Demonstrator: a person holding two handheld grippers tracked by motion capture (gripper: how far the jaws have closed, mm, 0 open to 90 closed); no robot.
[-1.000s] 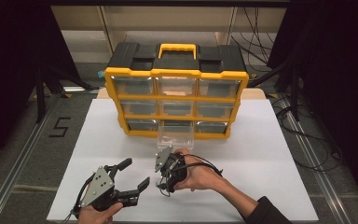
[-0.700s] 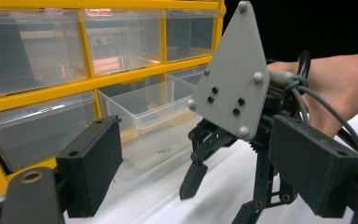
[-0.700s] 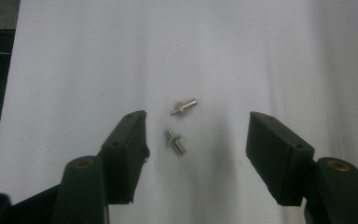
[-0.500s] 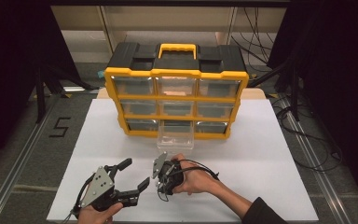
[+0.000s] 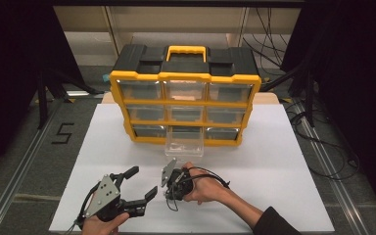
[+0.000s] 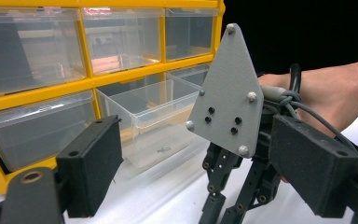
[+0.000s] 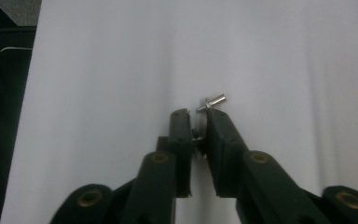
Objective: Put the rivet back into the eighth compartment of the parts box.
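My right gripper (image 7: 196, 122) points down at the white table (image 5: 274, 161) and its jaws have just been closing. They now pinch a small metal screw (image 7: 196, 138) between the pads. A second screw (image 7: 214, 100) lies on the table at the jaw tips. In the high view the right gripper (image 5: 170, 195) sits in front of the pulled-out clear drawer (image 5: 185, 145). My left gripper (image 5: 138, 183) rests open on the table to its left, with nothing between its jaws. A small screw (image 6: 163, 150) lies inside the drawer (image 6: 154, 116).
A yellow and black organizer (image 5: 186, 78) with clear drawers stands at the back of the table, its bottom middle drawer drawn out. Cables (image 5: 318, 147) run on the floor to the right. The table's front edge is close behind both hands.
The right gripper's jaws have closed together over the table. The right hand shifted only slightly; the left gripper has stayed where it was.
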